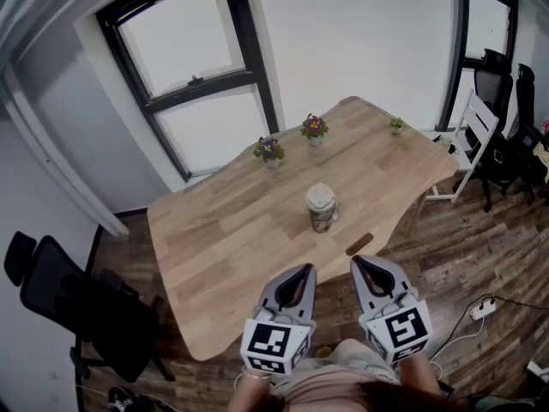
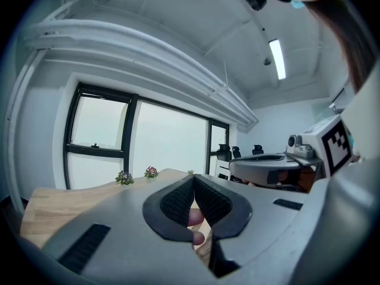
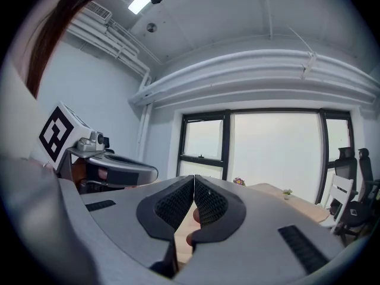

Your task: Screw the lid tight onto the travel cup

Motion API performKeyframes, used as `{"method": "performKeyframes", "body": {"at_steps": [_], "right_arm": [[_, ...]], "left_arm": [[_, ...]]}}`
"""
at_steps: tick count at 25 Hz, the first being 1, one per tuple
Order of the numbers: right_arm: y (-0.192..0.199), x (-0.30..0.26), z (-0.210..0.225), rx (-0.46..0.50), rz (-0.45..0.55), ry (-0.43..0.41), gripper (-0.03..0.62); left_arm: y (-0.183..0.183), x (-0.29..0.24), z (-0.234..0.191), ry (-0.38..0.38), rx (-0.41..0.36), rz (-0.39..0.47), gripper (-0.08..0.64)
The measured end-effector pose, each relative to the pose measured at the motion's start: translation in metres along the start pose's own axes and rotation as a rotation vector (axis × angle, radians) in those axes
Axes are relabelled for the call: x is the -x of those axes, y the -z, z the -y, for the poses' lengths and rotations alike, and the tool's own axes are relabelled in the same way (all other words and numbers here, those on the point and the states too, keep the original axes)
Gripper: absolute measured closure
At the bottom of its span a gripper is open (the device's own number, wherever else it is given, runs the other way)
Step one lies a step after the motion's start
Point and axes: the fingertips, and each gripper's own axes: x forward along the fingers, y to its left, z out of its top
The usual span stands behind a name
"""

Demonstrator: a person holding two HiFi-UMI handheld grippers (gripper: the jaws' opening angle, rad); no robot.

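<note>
The travel cup (image 1: 322, 211), patterned and with a pale lid (image 1: 320, 196) sitting on top, stands upright near the middle of the wooden table (image 1: 232, 230). Both grippers hover side by side at the table's near edge, well short of the cup and pointing towards it. My left gripper (image 1: 302, 269) (image 2: 193, 179) has its jaws pressed together with nothing between them. The right gripper (image 1: 359, 262) (image 3: 194, 177) is shut and empty as well. The cup does not show in either gripper view. Each gripper view shows the other gripper off to one side.
Three small flower pots (image 1: 269, 150) (image 1: 314, 128) (image 1: 395, 124) line the table's far edge. A dark slot (image 1: 358, 245) lies in the tabletop near the right gripper. A black office chair (image 1: 77, 303) stands left, a white chair (image 1: 467, 140) right, a power strip (image 1: 483, 309) on the floor.
</note>
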Motion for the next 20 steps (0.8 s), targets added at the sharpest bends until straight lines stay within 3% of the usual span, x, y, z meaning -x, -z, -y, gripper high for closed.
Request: {"method": "performKeyframes", "body": {"at_steps": [20], "right_arm": [[0.013,-0.057,0.047,-0.048,-0.031,-0.013,0.592]], "left_arm": [[0.014,-0.071,-0.024,0.039,0.005,-0.050,0.557]]}}
